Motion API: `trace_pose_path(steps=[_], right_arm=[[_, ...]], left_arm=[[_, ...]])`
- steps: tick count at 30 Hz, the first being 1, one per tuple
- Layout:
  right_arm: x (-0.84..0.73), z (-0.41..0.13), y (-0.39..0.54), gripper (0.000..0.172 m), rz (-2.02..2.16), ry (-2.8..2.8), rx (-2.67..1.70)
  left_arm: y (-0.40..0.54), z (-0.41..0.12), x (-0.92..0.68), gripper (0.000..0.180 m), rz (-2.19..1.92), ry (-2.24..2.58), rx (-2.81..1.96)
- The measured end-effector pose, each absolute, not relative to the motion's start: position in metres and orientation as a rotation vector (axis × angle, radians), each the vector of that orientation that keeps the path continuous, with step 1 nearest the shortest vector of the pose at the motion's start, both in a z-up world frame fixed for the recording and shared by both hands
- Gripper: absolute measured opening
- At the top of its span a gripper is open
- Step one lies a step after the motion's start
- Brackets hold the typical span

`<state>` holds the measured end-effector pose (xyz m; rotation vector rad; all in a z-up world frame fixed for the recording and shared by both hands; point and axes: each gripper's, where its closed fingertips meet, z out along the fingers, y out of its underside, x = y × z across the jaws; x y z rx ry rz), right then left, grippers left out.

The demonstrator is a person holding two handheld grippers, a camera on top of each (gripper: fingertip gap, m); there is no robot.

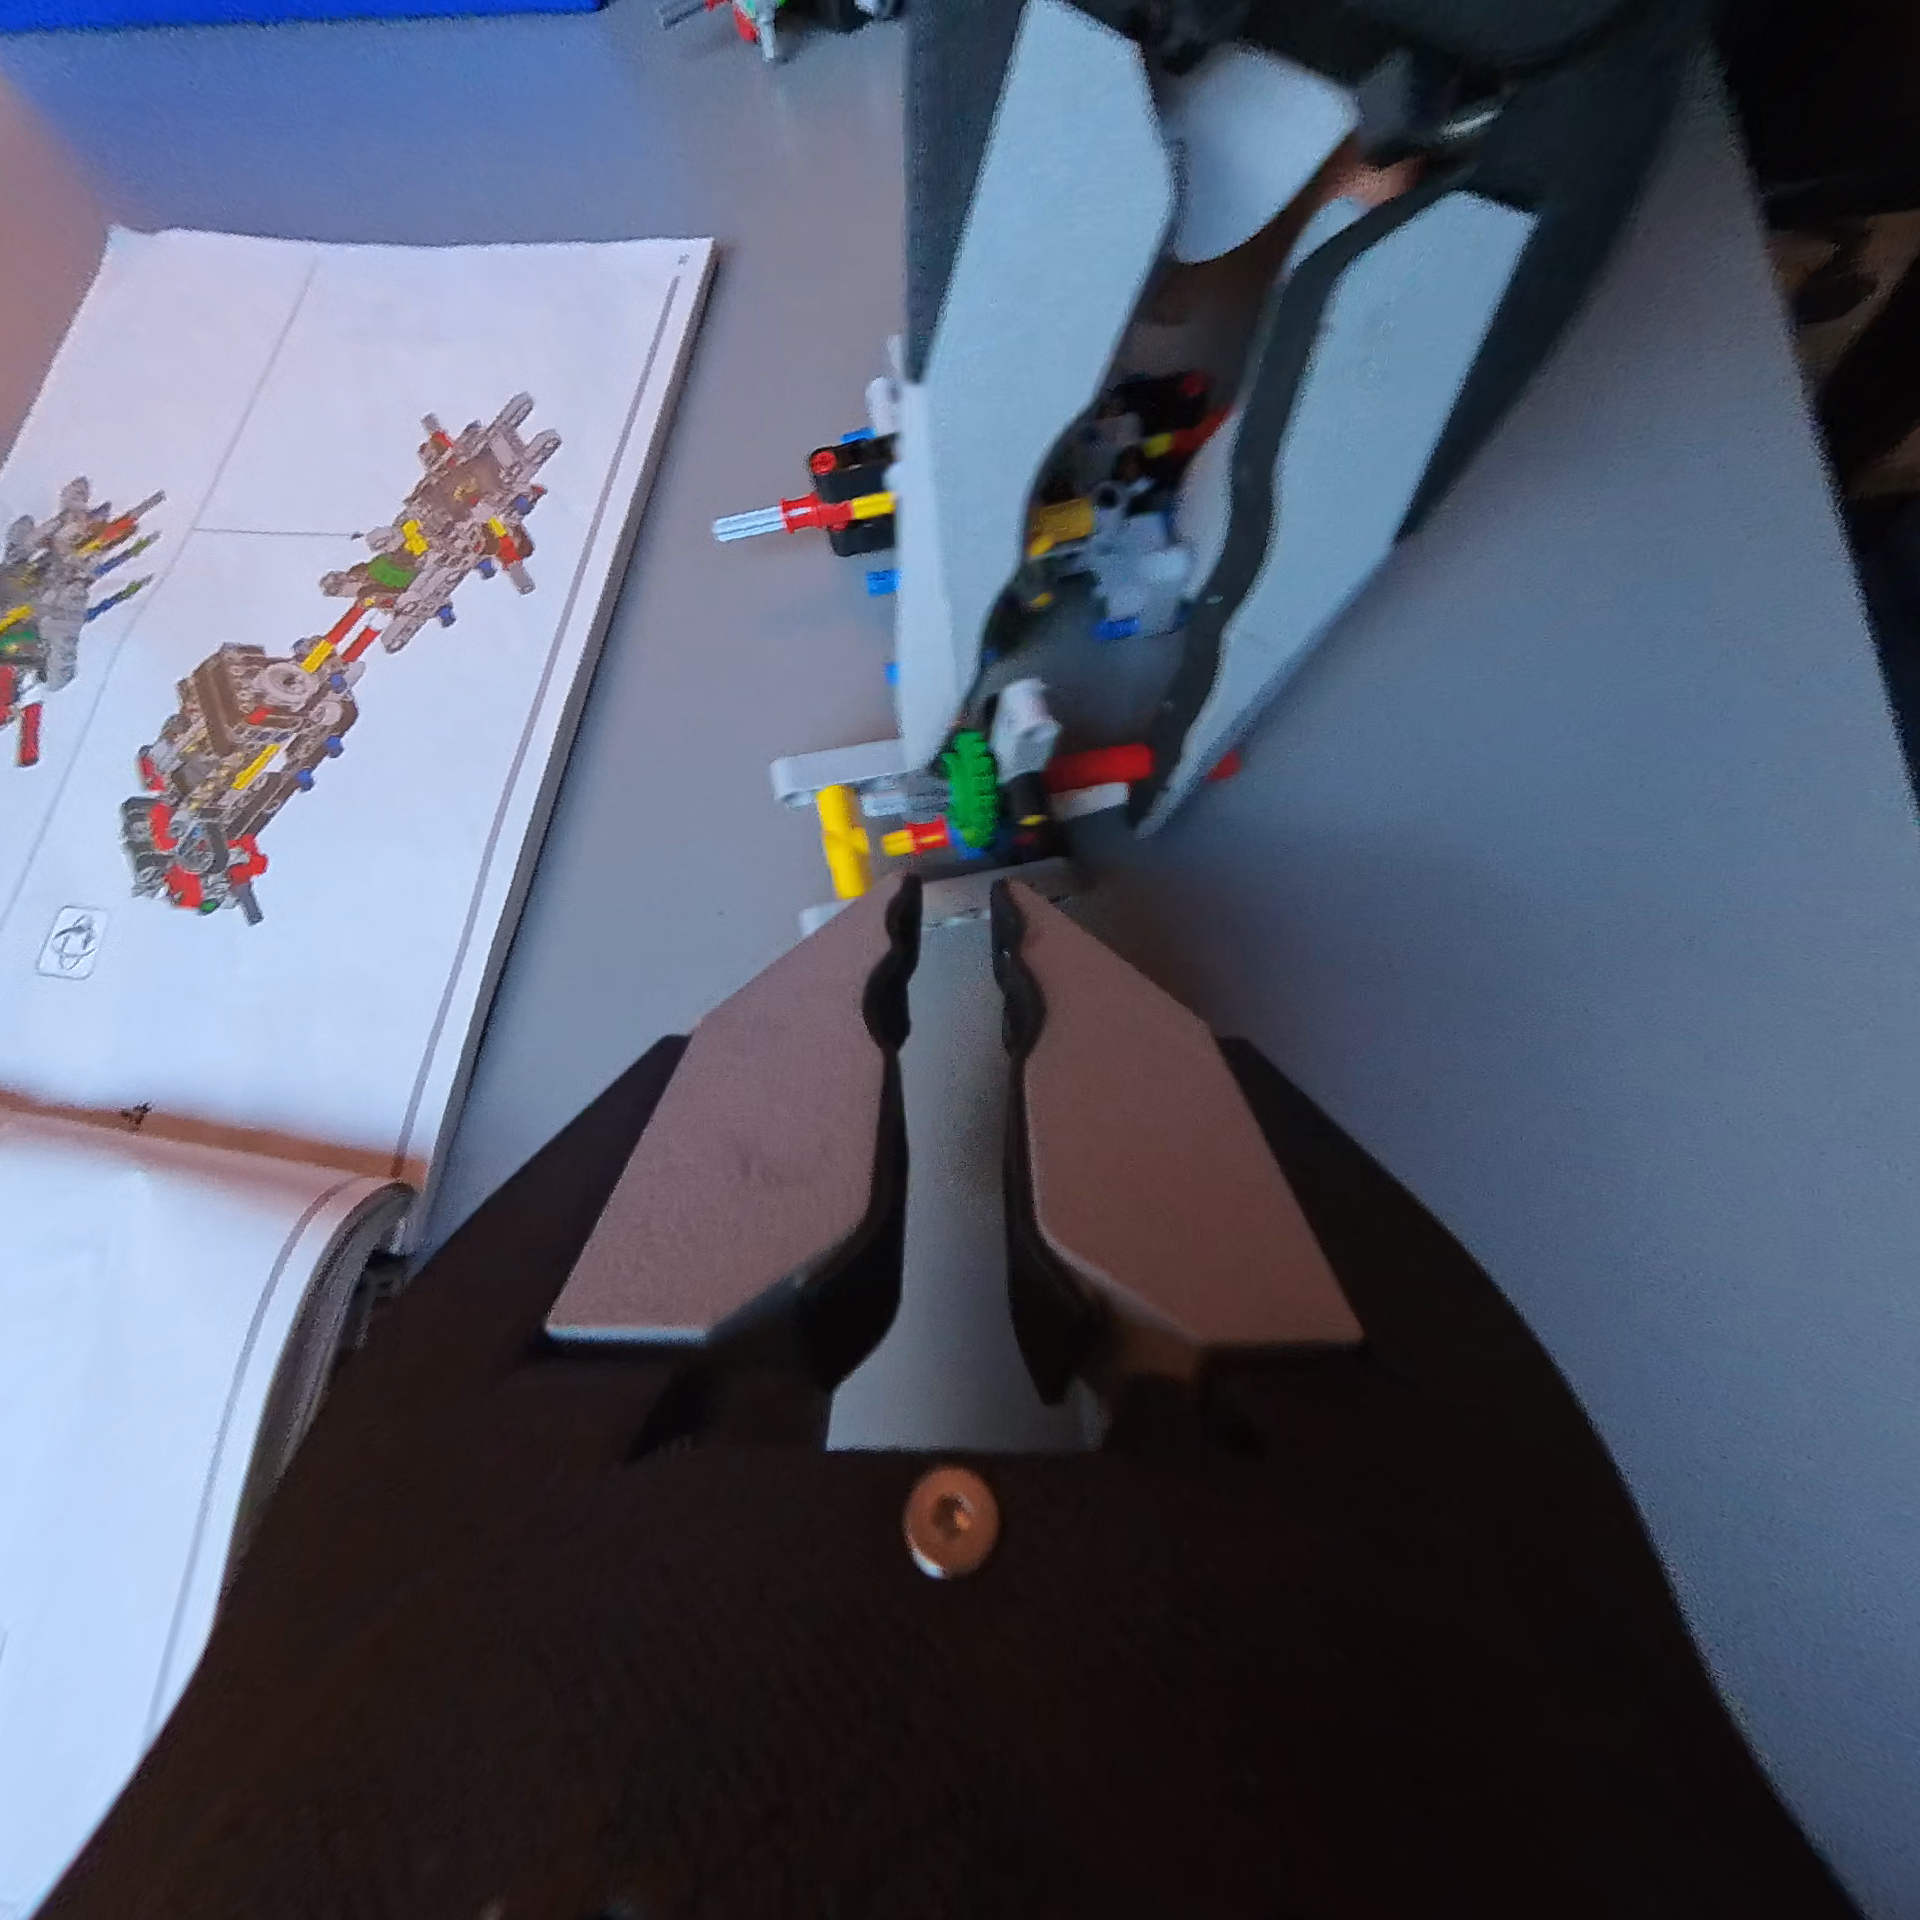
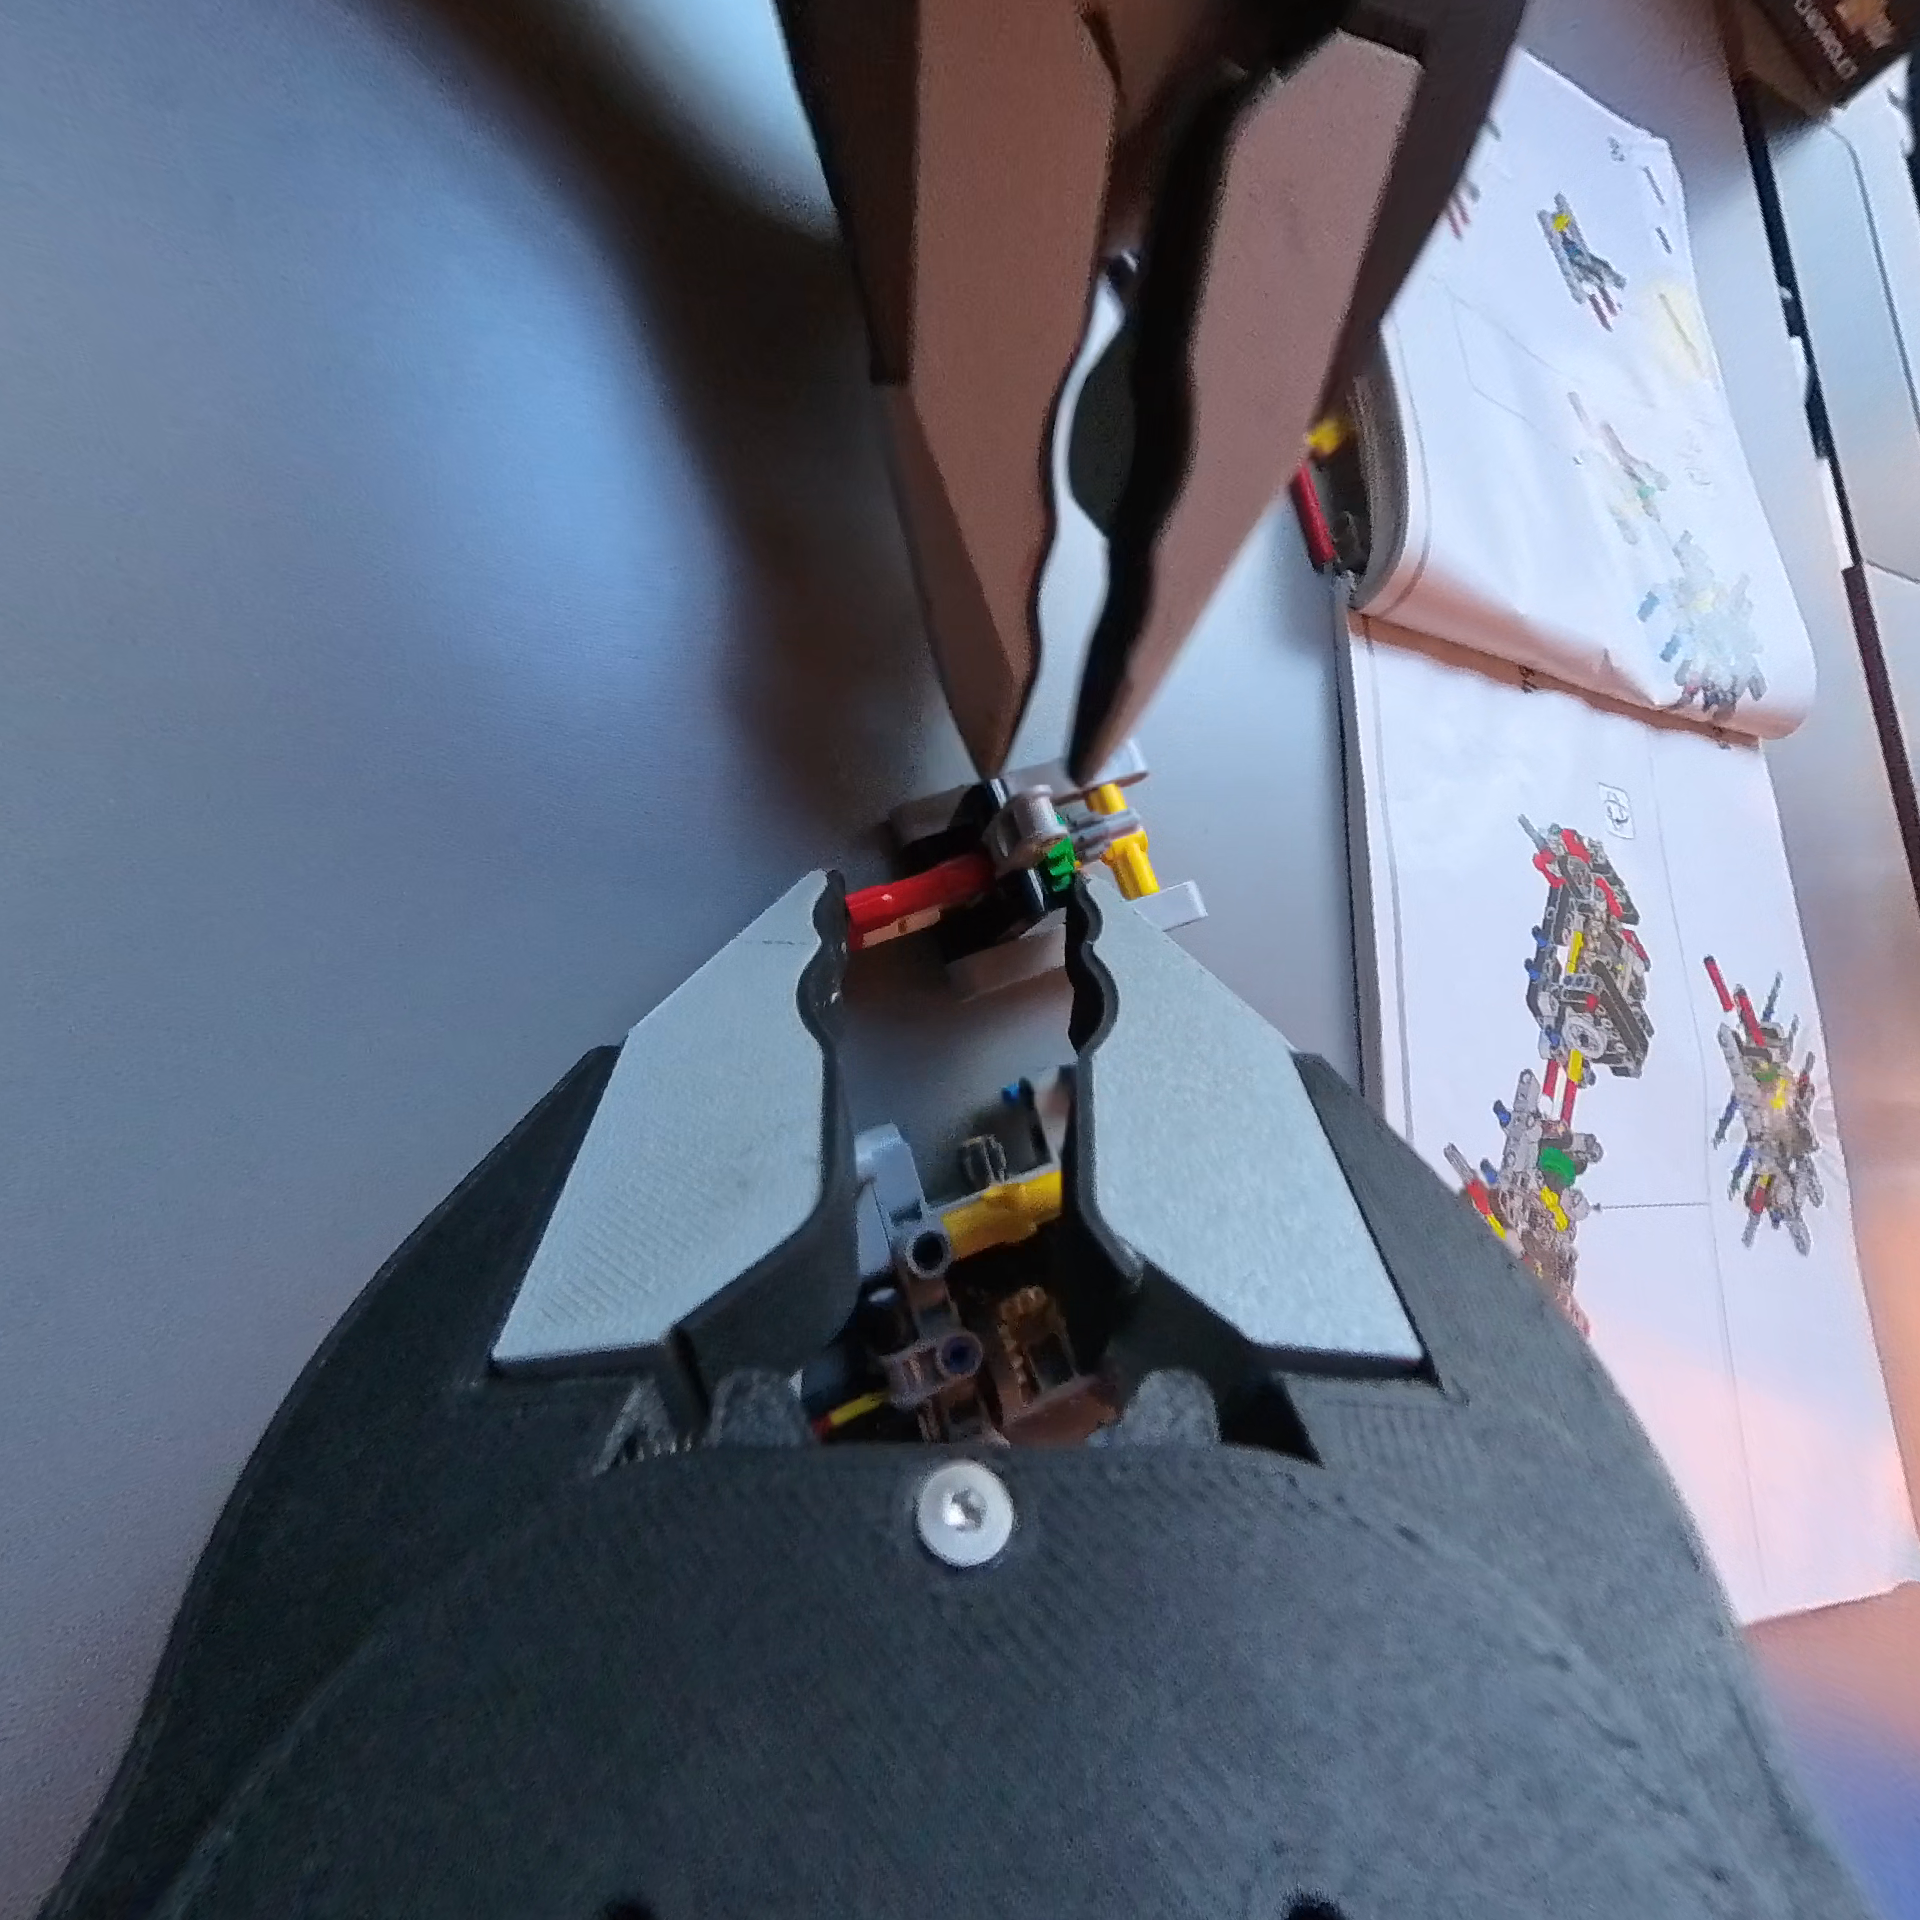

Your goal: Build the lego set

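Grey right gripper (image 2: 956, 914) jaws clamp the brick model (image 2: 987, 1247); brown left gripper (image 1: 954, 894) jaws nearly together at its end.

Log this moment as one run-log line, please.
left gripper: narrowed at grey end of brick assembly | right gripper: clamped around assembly | instruction booklet open alongside | grey table

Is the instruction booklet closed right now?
No. The booklet lies open on the grey table, its pages showing coloured drawings of the brick model.
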<state>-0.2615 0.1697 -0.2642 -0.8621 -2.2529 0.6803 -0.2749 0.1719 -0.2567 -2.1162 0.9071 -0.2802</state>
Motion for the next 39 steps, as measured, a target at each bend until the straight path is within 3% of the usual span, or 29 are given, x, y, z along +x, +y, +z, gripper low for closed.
trace_pose_path(steps=[6,10,39], right_arm=[[-0.259,-0.262,0.167,0.040,0.770,-2.263,-0.861],[-0.258,-0.262,0.165,0.039,0.769,-2.266,-0.845],[-0.259,-0.263,0.167,0.041,0.784,-2.272,-0.838]], left_arm=[[0.172,-0.267,-0.258,0.038,-0.339,0.910,-2.144],[0.172,-0.267,-0.258,0.028,-0.302,0.942,-2.124],[0.172,-0.266,-0.258,0.017,-0.262,0.990,-2.085]])
